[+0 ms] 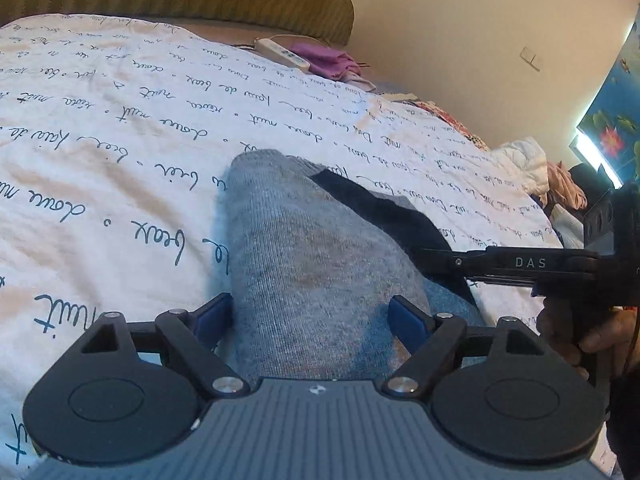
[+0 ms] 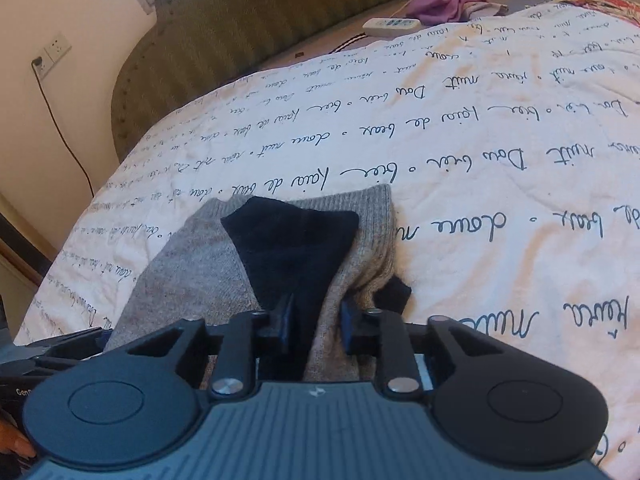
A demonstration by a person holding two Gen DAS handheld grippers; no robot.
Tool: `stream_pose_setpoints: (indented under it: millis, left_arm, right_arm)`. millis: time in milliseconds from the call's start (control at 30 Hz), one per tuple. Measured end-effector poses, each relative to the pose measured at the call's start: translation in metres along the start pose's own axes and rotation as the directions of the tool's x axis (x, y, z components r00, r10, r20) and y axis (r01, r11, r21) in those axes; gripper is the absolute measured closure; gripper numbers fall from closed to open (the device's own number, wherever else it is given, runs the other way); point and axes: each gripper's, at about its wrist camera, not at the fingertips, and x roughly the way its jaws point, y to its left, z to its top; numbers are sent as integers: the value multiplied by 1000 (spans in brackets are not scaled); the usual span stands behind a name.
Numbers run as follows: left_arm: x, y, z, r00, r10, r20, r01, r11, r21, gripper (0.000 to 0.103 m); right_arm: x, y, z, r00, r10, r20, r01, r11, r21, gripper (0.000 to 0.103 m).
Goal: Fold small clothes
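The grey sock lies on the bedspread right under both my grippers, its long axis running straight away from me toward its ribbed cuff at the far end, so any fold will have to travel along that line. A dark sock sits on top of it, draped across the grey one's right half. My left gripper hangs spread wide, its blue pads on either side of the grey sock's near end and not pinching it. My right gripper is closed down to a narrow gap with the dark sock and a ridge of grey knit bunched between its pads; I judge it is gripping that cloth. It comes in from the right side, so it is the nearer one to the dark piece. The grey knit looks soft, fuzzy and limp; the dark fabric is smoother and flat. The bedspread is creamy white, quilted, printed with looping script. Far off lie a white remote and purple cloth.
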Motion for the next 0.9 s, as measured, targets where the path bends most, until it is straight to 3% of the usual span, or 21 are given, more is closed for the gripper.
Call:
stream_pose_setpoints:
  millis: [67,133,233,300,333,400,433,533,667,700,733,767,800,833,900]
  left_arm:
    - [4,1,0,1000,-9,-9,9,1000,-6,33]
    - [4,-1,2,1000,-4,-6,4,1000,12,51]
    - [7,-9,5,1000,22,2,-22,998,57,54]
    - [11,-10,6,999,31,-11,-30,997,73,49]
    - [8,-8,6,1000,24,-17,-22,998,65,41]
    - [-6,-4,4,1000,4,-22,-3,999,42,39]
    - [-15,-1,1,1000,-10,-17,10,999,39,34]
    - [-41,17,-17,997,-71,-44,69,997,-27,29]
    - [-54,36,-51,972,-203,-117,181,967,-178,33]
    - [-57,36,-57,968,-223,-111,200,962,-185,33]
    - [-57,34,-60,966,-231,-112,208,960,-188,33]
    - [-56,32,-60,966,-232,-116,208,960,-189,36]
    - [-54,30,-58,964,-232,-126,206,959,-195,48]
    - [-49,28,-57,960,-237,-148,204,957,-208,69]
    - [-40,25,-54,956,-231,-181,190,958,-214,88]
  right_arm:
    - [-5,-1,-1,1000,-18,5,18,999,-27,91]
    - [-7,-4,-5,1000,-28,5,28,999,-31,91]
    - [-6,-10,-11,1000,-12,27,11,1000,24,87]
    - [-16,-13,-14,999,1,38,-5,995,96,75]
    - [-25,-14,-18,999,19,33,-23,991,132,63]
    - [-48,-16,-33,995,90,39,-96,981,167,37]
    - [-59,-17,-43,991,125,45,-131,975,177,34]
    - [-82,-24,-78,979,202,-1,-196,953,231,34]
    - [-84,-24,-112,968,237,-80,-209,943,259,38]
    - [-83,-20,-116,965,247,-82,-220,943,250,43]
    - [-81,-16,-117,963,252,-99,-222,945,241,68]
    - [-77,-13,-116,958,261,-118,-227,944,241,81]
    - [-72,-11,-116,955,266,-131,-231,945,232,81]
    - [-69,-6,-116,956,259,-141,-229,953,197,84]
    - [-71,0,-113,959,239,-149,-216,964,156,85]
